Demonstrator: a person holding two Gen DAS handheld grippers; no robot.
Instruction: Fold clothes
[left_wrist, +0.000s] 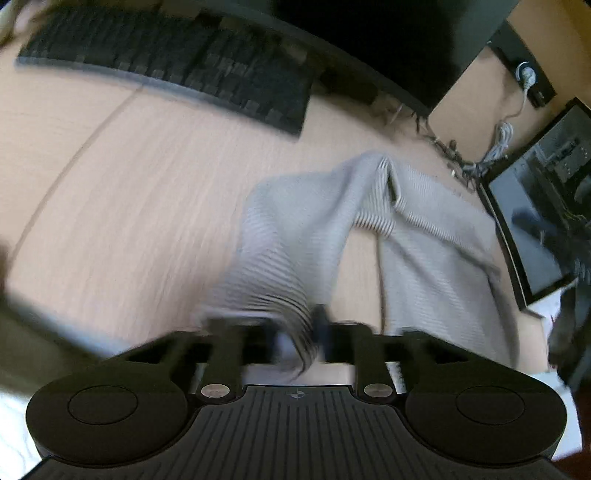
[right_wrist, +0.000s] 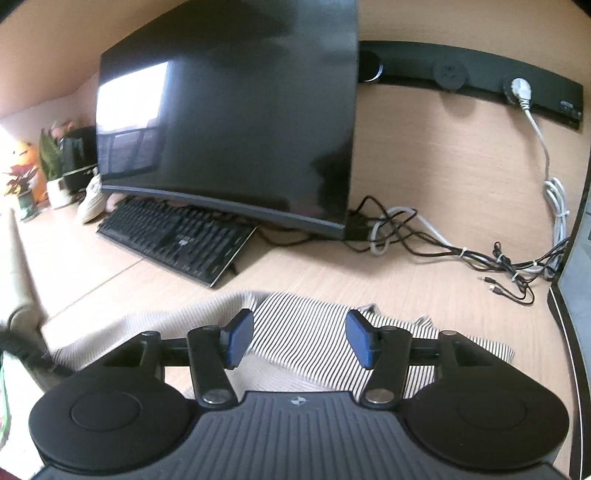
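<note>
A black-and-white striped garment (left_wrist: 436, 236) lies on the light wooden desk (left_wrist: 129, 192). In the blurred left wrist view, my left gripper (left_wrist: 299, 332) is shut on a bunched edge of the garment and holds it lifted, with cloth stretching away toward the far right. In the right wrist view, the same striped garment (right_wrist: 306, 332) lies flat on the desk (right_wrist: 461, 177) just under and ahead of my right gripper (right_wrist: 300, 338). The right gripper is open, blue pads (right_wrist: 240, 338) wide apart, with nothing between them.
A black keyboard (right_wrist: 177, 236) and a dark monitor (right_wrist: 236, 122) stand behind the garment. Tangled cables (right_wrist: 461, 251) lie at the back right. A second screen (left_wrist: 535, 214) stands at the right edge. Potted plants (right_wrist: 33, 173) are far left.
</note>
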